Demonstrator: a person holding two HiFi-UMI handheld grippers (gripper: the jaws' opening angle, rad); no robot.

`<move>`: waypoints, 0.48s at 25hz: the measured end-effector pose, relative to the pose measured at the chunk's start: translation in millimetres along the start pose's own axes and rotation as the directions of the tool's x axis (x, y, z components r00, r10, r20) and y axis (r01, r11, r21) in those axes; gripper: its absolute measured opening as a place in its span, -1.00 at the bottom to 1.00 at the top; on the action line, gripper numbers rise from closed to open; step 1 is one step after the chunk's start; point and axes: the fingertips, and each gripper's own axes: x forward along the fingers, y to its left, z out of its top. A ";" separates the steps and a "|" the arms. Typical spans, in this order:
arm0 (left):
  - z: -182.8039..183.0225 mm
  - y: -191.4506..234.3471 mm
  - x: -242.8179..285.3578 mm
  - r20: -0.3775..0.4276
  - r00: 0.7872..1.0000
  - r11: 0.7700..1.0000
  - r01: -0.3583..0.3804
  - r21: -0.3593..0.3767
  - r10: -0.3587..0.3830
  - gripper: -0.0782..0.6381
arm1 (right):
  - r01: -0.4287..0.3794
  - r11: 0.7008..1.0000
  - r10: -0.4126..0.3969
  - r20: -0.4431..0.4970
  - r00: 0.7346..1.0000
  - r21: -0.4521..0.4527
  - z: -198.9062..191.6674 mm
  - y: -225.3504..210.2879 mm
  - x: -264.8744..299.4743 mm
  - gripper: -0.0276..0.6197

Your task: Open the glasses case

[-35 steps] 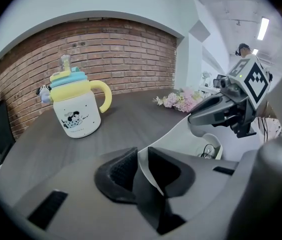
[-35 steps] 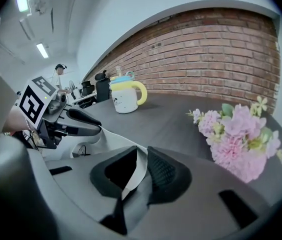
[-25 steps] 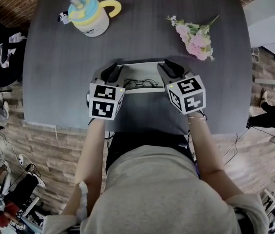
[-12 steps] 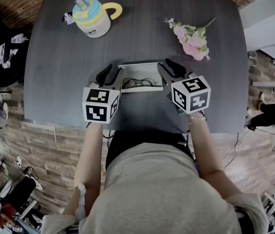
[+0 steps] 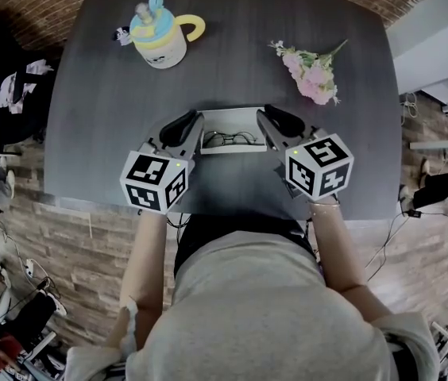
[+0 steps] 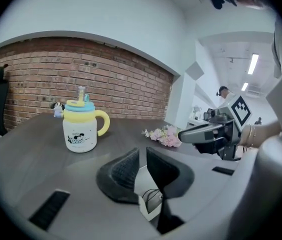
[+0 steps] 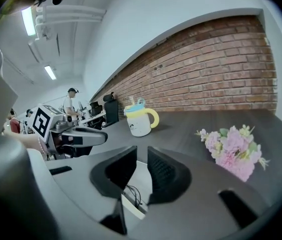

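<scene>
Our left gripper (image 5: pixel 186 125) hangs over the left end of the case (image 5: pixel 232 116). Its jaws have just been closing and stand a slim gap apart, with nothing between them. Our right gripper (image 5: pixel 270 124) hangs over the case's right end. Its jaws have likewise been closing, are narrowly apart and hold nothing. Between the two grippers the white case lies open near the desk's (image 5: pixel 232 62) near edge, with the glasses (image 5: pixel 229 139) inside. A cup (image 5: pixel 160 38) stands at the far left and flowers (image 5: pixel 313 71) lie at the far right.
</scene>
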 end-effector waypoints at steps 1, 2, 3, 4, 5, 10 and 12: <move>4.2 -0.4 -3.0 0.017 1.000 1.000 -0.001 -0.003 0.001 -0.62 | -0.005 1.000 0.005 0.005 1.000 -0.005 2.8 2.6 -2.4 -0.71; 8.4 -1.4 -6.1 0.034 0.999 1.000 0.000 -0.001 0.000 -0.63 | -0.008 1.000 0.008 0.012 1.000 -0.011 5.9 5.1 -4.9 -0.74; 12.2 -3.0 -8.9 0.049 0.999 1.000 0.004 0.005 -0.004 -0.66 | -0.006 1.000 0.006 0.022 1.000 -0.021 9.1 7.1 -7.2 -0.79; 15.2 -5.2 -11.0 0.061 0.998 1.000 0.010 0.015 -0.011 -0.67 | 0.002 0.999 0.000 0.032 0.999 -0.041 12.4 8.8 -9.4 -0.87; 16.9 -7.8 -12.5 0.068 0.997 1.000 0.018 0.025 -0.019 -0.67 | 0.012 0.997 -0.009 0.039 0.999 -0.072 15.0 10.4 -11.4 -0.90; 23.9 -19.5 -23.6 0.113 0.993 0.999 0.028 0.030 -0.031 -0.68 | -0.004 0.987 0.009 0.034 0.999 -0.161 17.3 26.0 -20.1 -0.90; 28.8 -23.5 -29.4 0.140 0.990 1.000 0.026 0.015 -0.028 -0.69 | -0.052 0.990 0.057 0.038 0.998 -0.130 17.5 34.9 -24.3 -0.90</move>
